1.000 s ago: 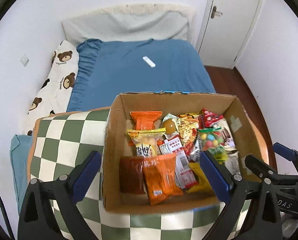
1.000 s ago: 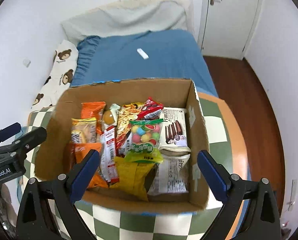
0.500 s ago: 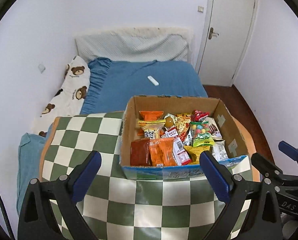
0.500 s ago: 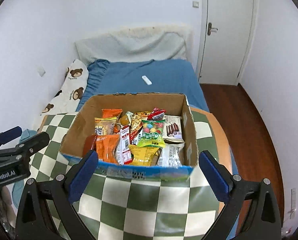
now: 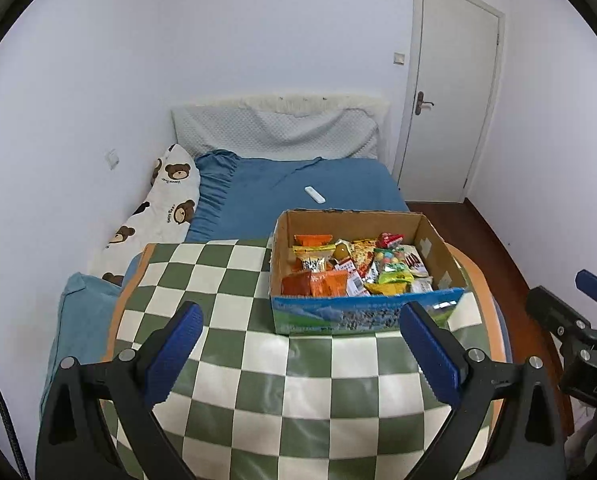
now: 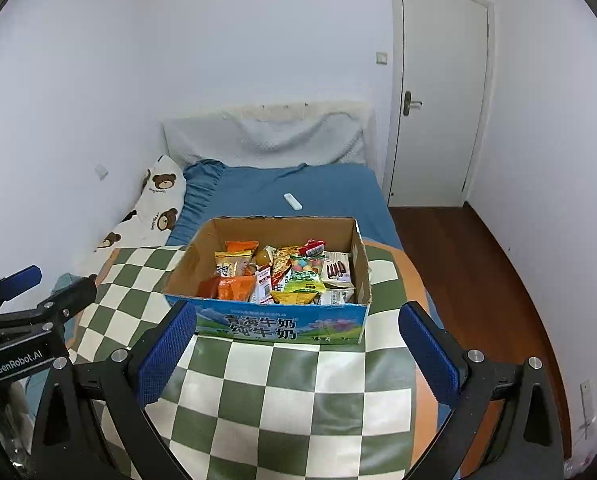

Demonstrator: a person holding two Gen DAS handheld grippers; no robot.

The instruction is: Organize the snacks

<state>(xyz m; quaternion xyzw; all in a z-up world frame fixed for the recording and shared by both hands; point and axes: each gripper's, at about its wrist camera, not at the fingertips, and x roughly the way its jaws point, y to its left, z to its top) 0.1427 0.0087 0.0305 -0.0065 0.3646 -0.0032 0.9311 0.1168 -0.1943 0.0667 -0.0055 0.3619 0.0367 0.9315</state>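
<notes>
Both grippers, left [image 5: 301, 355] & right [image 6: 297, 354], pulled back from snack box [image 6: 282, 326], fingers spread.

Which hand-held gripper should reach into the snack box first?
Probably right. The right hand-held gripper is open and roughly centred on the snack box; in the left hand-held gripper view the box sits off toward the right finger.

A white remote [image 5: 314, 194] lies on the blue bed [image 5: 338, 184], beside a bear-print pillow [image 5: 154, 210], near a closed door [image 5: 450, 120].
</notes>
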